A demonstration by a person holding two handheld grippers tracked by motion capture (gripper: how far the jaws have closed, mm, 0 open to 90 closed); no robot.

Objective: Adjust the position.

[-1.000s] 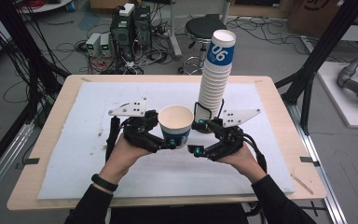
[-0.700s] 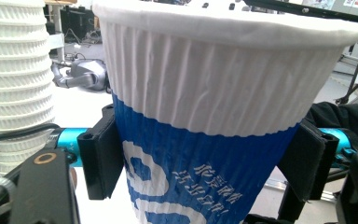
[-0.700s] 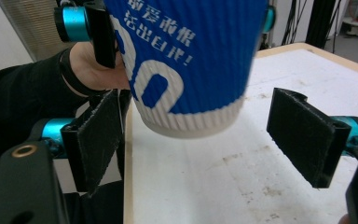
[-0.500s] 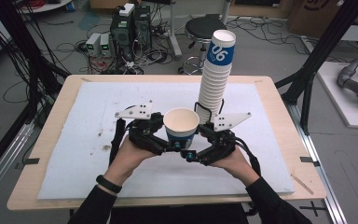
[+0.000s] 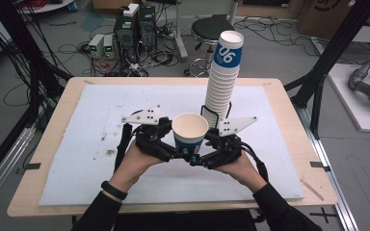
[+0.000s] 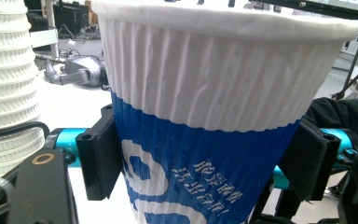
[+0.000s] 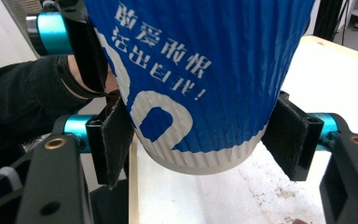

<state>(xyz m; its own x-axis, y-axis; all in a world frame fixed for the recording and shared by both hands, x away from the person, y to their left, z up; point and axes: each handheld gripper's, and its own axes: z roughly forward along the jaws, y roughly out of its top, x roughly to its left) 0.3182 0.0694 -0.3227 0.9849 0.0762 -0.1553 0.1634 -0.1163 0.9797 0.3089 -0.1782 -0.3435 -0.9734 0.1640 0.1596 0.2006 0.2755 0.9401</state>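
A blue and white ribbed paper cup (image 5: 190,132) stands upright above the white mat, held from both sides. My left gripper (image 5: 176,151) is shut on it; in the left gripper view its black pads (image 6: 98,158) press the cup (image 6: 205,116) at the blue band. My right gripper (image 5: 204,155) has just closed its jaws, and its pads (image 7: 114,140) clamp the cup (image 7: 200,70) near the base. A tall stack of matching cups (image 5: 224,82) rises just behind and to the right, its ribbed rims (image 6: 4,84) at the left of the left gripper view.
A white mat (image 5: 91,125) covers the wooden table (image 5: 289,101). Beyond the far edge are a stool (image 5: 212,31), computer boxes (image 5: 135,26) and cables on the floor. Black frame posts (image 5: 335,53) stand at the right.
The right gripper has drawn in toward the cup and closed on its lower part. The cup and both hands have shifted slightly right, nearer the stack.
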